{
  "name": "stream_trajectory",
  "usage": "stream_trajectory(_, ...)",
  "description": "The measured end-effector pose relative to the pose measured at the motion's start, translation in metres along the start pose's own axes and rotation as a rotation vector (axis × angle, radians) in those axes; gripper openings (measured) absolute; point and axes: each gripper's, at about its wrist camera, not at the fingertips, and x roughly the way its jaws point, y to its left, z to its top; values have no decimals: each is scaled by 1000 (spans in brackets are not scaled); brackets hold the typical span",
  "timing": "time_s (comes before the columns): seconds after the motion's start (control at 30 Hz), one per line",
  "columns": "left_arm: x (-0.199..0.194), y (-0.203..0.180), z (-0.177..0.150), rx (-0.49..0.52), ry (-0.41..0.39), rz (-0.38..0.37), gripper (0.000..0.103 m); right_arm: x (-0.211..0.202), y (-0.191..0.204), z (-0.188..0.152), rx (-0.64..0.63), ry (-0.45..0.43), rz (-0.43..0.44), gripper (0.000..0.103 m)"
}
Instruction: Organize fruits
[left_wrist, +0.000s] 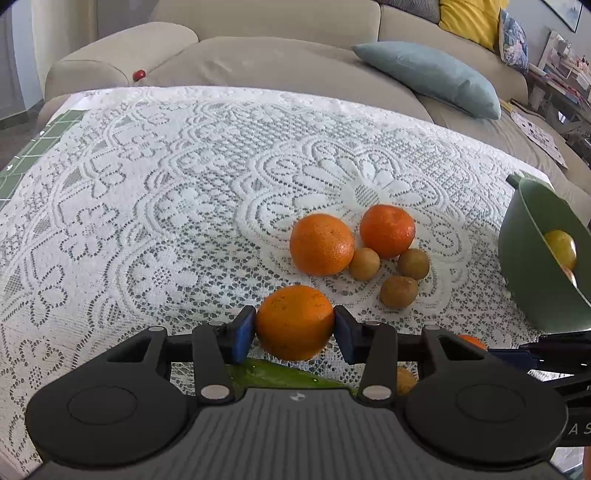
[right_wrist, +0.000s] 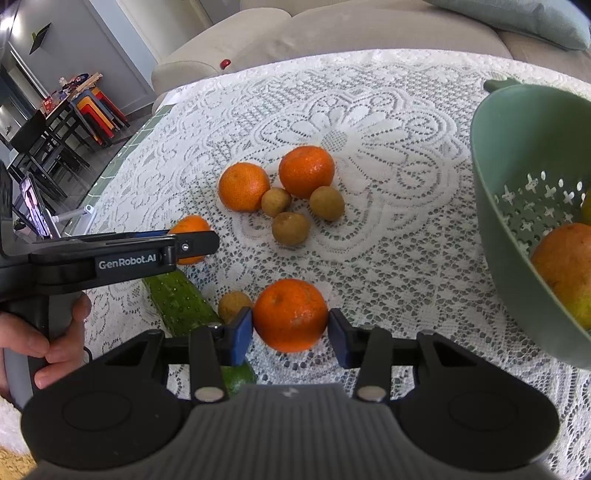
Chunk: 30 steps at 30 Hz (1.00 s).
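Both grippers are mid-pickup, the left gripper (left_wrist: 294, 329) with jaws clenched on one orange (left_wrist: 294, 323) and the right gripper (right_wrist: 290, 325) on another orange (right_wrist: 290, 314), both left of the green colander (right_wrist: 524, 206), where each should next go

White lace tablecloth (left_wrist: 166, 192), beige sofa (left_wrist: 258, 62), blue cushion (left_wrist: 432, 77), yellow cushion (left_wrist: 469, 18)

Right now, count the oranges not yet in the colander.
4. One in the left gripper: left orange. One in the right gripper: right orange. Two on the tablecloth: and. The colander may hide others.
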Motion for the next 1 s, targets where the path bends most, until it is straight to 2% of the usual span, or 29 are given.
stream_trajectory(0.27,-16,-4,3,-20,-47,-6,51,-17,0,0,-34,-58,-20,42)
stream_trajectory(0.53,-37,-21,6,-31,-96,-50,51,-43,4,0,-88,-147,-32,42)
stream_trajectory(0.77,-56,-43,11,-23,-137,-99,51,-69,6,1,-173,-258,-102,41)
stream_trajectory(1.0,-65,-74,16,-11,-164,-165,51,-90,-6,0,-198,-344,-163,41)
